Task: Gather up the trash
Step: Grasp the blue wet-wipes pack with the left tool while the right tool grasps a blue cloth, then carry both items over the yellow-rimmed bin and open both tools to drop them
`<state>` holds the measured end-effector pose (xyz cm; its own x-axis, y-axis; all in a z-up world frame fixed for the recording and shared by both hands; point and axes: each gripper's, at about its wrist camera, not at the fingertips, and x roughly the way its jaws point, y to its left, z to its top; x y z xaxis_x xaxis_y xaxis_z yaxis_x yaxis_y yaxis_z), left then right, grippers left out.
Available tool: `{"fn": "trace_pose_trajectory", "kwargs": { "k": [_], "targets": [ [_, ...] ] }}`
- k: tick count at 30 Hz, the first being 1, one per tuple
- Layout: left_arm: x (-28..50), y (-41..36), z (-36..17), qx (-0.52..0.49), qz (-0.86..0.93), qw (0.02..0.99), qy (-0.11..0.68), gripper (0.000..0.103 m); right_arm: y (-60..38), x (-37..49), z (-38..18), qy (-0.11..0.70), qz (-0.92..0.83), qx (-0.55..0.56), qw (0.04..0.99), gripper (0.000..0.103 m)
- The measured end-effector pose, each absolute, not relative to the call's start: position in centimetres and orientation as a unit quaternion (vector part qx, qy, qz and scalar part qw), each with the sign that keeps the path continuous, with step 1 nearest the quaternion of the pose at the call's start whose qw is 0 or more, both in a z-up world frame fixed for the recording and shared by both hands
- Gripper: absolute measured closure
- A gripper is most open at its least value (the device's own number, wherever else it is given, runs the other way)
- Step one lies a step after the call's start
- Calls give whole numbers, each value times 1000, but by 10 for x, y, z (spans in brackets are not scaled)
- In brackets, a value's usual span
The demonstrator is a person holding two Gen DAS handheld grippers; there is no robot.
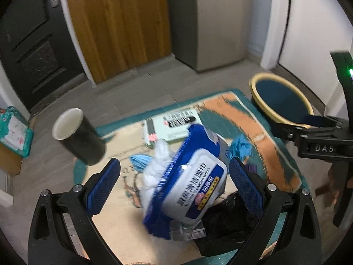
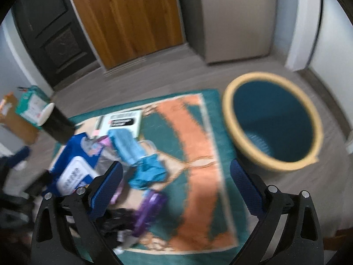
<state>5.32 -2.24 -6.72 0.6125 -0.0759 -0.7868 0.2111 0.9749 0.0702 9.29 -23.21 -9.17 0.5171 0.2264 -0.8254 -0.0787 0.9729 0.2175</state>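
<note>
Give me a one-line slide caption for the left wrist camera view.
Open left tool over a blue wet-wipes pack among trash on the rug, bin at right.

Left wrist view: high over rug (image 1: 253, 119), angled down toward wooden door at 12 o'clock; wipes pack (image 1: 194, 190) close between own claw fingers; bin (image 1: 280, 101) at 2 o'clock. Right wrist view: similar height and heading, set further right; bin (image 2: 273, 119) near at 1 o'clock, wipes pack (image 2: 72, 172) at 9 o'clock. Shared: rug, bin, wipes pack, black cup (image 1: 79, 137), doors.
</note>
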Motion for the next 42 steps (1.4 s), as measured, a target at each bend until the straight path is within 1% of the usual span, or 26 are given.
{"fn": "trace_pose_trajectory", "kwargs": {
  "k": [1, 2, 5, 6, 7, 8, 9, 10, 11, 12, 13, 14, 15, 16, 17, 18, 21, 25, 28, 33, 36, 39, 42],
  "targets": [
    [56, -25, -73, 79, -86, 890, 441, 8, -227, 97, -98, 490, 97, 75, 863, 9],
    [58, -27, -78, 83, -93, 885, 448, 11, -225, 101, -102, 497, 104, 81, 858, 11],
    [63, -35, -90, 115, -99, 875, 460, 15, -222, 114, -122, 522, 115, 106, 839, 26],
    [64, -37, -94, 123, -99, 872, 463, 19, -222, 118, -127, 528, 116, 114, 833, 31],
    [65, -38, -98, 130, -101, 868, 468, 21, -222, 122, -134, 535, 115, 124, 827, 32],
    [66, -39, -100, 135, -101, 866, 471, 28, -223, 125, -139, 539, 115, 133, 824, 35],
    [67, -40, -103, 138, -104, 861, 478, 38, -223, 129, -146, 544, 118, 147, 817, 38],
    [67, -39, -105, 138, -108, 858, 483, 43, -224, 132, -152, 551, 123, 162, 809, 42],
    [67, -40, -107, 141, -111, 856, 485, 51, -224, 133, -157, 558, 127, 176, 801, 52],
    [67, -40, -107, 144, -114, 855, 485, 60, -225, 133, -161, 564, 132, 189, 793, 65],
    [66, -41, -106, 145, -119, 854, 485, 64, -226, 133, -163, 569, 135, 203, 786, 70],
    [65, -41, -104, 145, -125, 854, 484, 72, -226, 133, -163, 568, 134, 210, 785, 72],
    [64, -39, -102, 142, -129, 854, 484, 79, -226, 133, -162, 565, 136, 217, 785, 78],
    [63, -38, -99, 139, -135, 853, 484, 84, -227, 132, -160, 562, 138, 224, 784, 79],
    [62, -38, -97, 139, -137, 854, 483, 96, -228, 131, -157, 559, 136, 227, 786, 82],
    [62, -38, -96, 139, -138, 854, 483, 99, -228, 130, -154, 557, 134, 226, 788, 84],
    [57, -42, -90, 142, -145, 855, 477, 101, -233, 125, -142, 546, 130, 226, 796, 88],
    [48, -42, -72, 142, -149, 867, 454, 101, -243, 117, -113, 522, 119, 219, 815, 88],
    [44, -39, -49, 135, -140, 888, 418, 101, -251, 114, -87, 504, 112, 206, 831, 89],
    [44, -40, 1, 112, -121, 926, 340, 101, -281, 115, -24, 451, 113, 182, 867, 89],
    [55, -53, 17, 112, -119, 934, 319, 101, -316, 121, -2, 429, 94, 163, 884, 89],
    [73, -78, 25, 103, -141, 933, 316, 101, -362, 130, 0, 408, 41, 157, 899, 89],
    [93, -110, 20, 90, -169, 924, 331, 101, -408, 136, -17, 400, -11, 183, 898, 89]
  ]
}}
